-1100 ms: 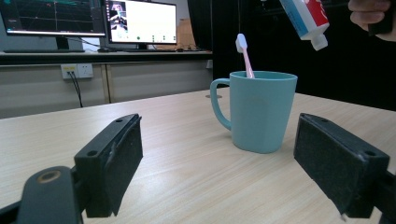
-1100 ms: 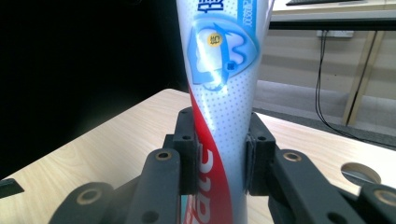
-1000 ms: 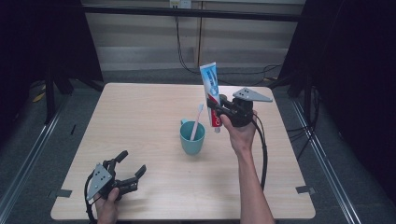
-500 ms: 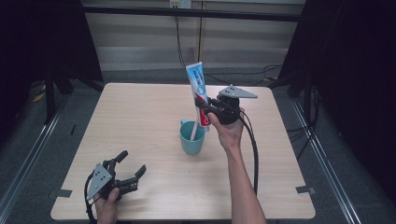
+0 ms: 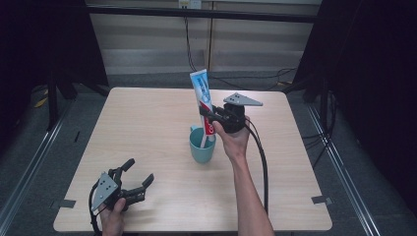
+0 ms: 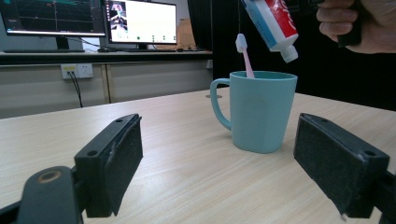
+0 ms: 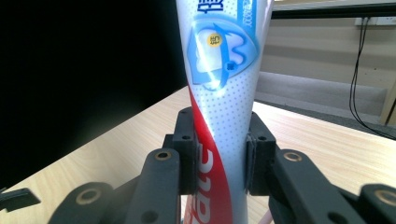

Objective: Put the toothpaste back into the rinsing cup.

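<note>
On the wooden counter [image 5: 147, 128], the right gripper [image 5: 212, 118] is clamping a toothpaste tube [image 5: 202, 98] cap-down over the teal mug [image 5: 202, 147]; the left gripper [image 5: 135, 179] is resting wide, holding nothing.

The toothbrush [image 6: 244, 57] handle is hidden inside the mug [image 6: 259, 112].

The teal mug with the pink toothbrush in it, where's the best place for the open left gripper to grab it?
Probably across the body of the teal ceramic mug, coming in level from the left gripper side. Its handle points sideways, the wall facing the jaws is bare, and the pink toothbrush and toothpaste tube crowd the rim.
</note>
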A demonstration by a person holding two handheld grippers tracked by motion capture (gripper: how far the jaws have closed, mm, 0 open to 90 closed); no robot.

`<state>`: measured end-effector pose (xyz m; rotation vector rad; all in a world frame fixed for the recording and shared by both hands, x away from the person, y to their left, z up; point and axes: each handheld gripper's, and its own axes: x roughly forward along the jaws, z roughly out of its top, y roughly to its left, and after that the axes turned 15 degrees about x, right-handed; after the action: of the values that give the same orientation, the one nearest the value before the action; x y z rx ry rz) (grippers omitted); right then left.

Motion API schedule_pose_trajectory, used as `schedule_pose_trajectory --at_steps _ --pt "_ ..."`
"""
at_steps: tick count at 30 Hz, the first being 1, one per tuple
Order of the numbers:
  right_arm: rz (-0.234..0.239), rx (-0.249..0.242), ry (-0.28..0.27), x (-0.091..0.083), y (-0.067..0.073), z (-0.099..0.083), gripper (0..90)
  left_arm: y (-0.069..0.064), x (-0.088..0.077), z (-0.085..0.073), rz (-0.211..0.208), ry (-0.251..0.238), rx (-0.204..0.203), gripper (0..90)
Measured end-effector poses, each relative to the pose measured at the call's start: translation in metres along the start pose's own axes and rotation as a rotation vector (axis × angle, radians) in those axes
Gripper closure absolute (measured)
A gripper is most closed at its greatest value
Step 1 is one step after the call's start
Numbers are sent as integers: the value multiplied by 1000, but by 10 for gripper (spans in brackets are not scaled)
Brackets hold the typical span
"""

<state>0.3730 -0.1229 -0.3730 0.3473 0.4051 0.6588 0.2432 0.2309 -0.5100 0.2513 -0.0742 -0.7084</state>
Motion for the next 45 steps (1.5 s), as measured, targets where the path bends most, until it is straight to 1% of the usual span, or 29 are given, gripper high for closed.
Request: schedule_pose_trajectory --at_steps 2,3,7,9,11,13,16,19,22,27,29,31,36,39,42,45 --pt "4 15 1 3 -3 -3 710 0 0 0 0 0 0 155" --pt "0 15 3 4 -3 -3 710 0 0 0 1 1 6 155" --pt "-8 24 19 10 -6 -9 710 0 0 0 0 2 5 155" --pt "-8 26 20 13 -6 -12 709 0 0 0 0 1 5 155" --pt "12 34 21 14 -6 -14 709 0 0 0 1 1 5 156" --pt "-2 22 33 16 -4 -16 709 0 0 0 1 -1 4 156" --pt "0 19 45 18 -4 -20 709 0 0 0 2 -2 4 156" --pt "6 28 55 20 -4 -26 709 0 0 0 1 -1 -1 156" --pt "6 40 65 23 -5 -31 708 0 0 0 2 -2 4 156" --pt "8 29 77 25 -5 -36 708 0 0 0 2 -2 4 155" --pt "14 37 83 26 -4 -38 708 0 0 0 2 -2 4 155" --pt "15 37 76 26 -5 -43 708 0 0 0 2 -2 4 156" --pt "2 47 84 26 -8 -50 706 0 0 0 2 -2 5 156" --pt "3 38 90 27 -9 -52 704 0 0 0 0 1 5 156" --pt "6 53 84 25 -10 -58 704 0 0 0 0 0 6 156" --pt "-12 53 97 24 -14 -63 702 0 0 0 -1 1 6 155"
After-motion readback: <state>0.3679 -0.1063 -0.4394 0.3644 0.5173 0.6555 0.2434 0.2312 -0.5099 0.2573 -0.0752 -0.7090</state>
